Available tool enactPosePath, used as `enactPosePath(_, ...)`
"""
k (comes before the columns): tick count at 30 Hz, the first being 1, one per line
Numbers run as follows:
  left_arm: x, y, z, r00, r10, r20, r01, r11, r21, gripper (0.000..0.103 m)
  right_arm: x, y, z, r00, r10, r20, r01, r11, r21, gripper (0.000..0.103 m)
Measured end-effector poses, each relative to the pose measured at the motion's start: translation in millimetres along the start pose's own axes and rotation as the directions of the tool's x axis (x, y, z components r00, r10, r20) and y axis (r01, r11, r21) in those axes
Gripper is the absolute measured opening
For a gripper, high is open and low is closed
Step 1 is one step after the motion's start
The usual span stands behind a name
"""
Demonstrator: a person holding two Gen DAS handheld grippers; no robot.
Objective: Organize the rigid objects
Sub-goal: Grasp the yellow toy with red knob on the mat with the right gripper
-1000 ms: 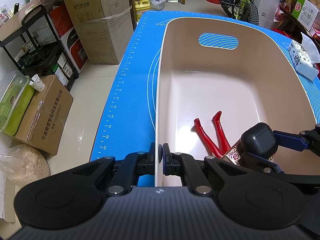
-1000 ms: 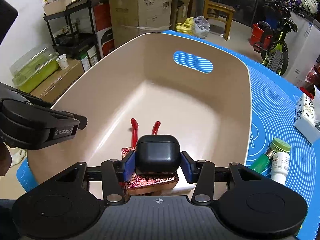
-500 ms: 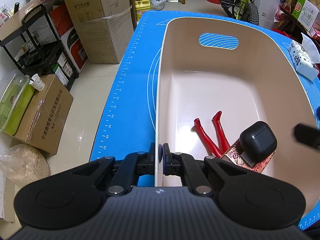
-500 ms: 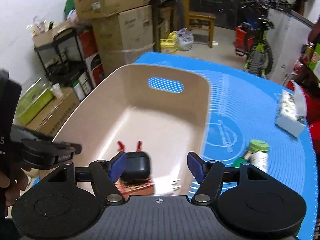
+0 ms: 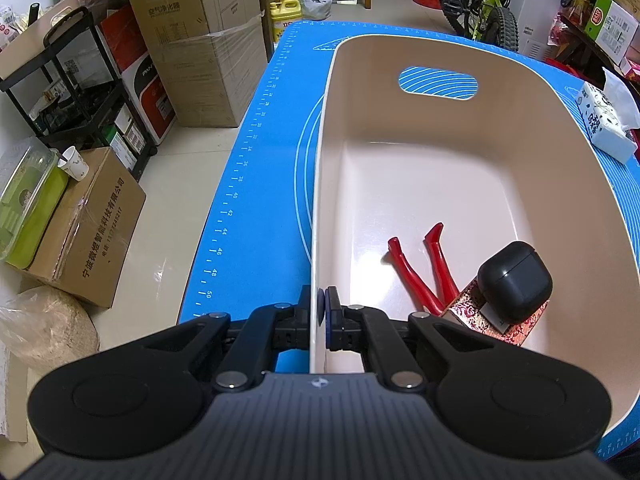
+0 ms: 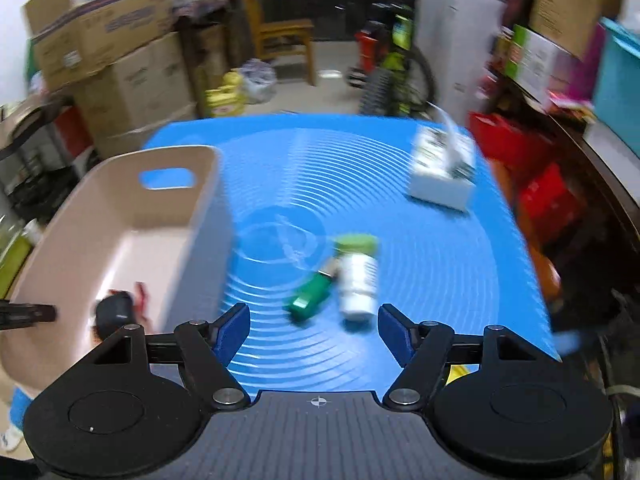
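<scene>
The right gripper has swung off the beige plastic tub, leaving the black earbud case on the patterned box; its empty jaws are opening. Beyond them, at frame centre, lie a green bottle and white bottle. The left gripper pinches the tub's rim.

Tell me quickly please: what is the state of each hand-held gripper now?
Left hand-held gripper: closed on the side wall of the beige bin.
Right hand-held gripper: jaws opening, nothing between them, above the blue mat.
</scene>
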State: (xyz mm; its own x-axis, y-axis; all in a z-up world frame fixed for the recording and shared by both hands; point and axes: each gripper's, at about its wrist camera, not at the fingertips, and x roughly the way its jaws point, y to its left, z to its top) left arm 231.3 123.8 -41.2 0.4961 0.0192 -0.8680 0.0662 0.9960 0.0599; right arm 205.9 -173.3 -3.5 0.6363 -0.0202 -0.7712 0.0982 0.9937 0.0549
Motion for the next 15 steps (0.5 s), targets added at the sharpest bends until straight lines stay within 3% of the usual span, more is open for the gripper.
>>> enactPosePath(10,0.7,1.8,0.4,1.0,-0.002,0.0,0.002,1.0,-0.004,0.007,32.8,-56.5,-32.6,0.977,-0.138,-0.163,0.152,0.985,0.076,0.077)
enactPosePath(15,0.7,1.6,0.4,1.0,-0.002,0.0,0.002,1.0,-0.004,0.007,56.2,-72.2,-43.3,0.957,-0.124,-0.263,0.171,0.972,0.162,0.077)
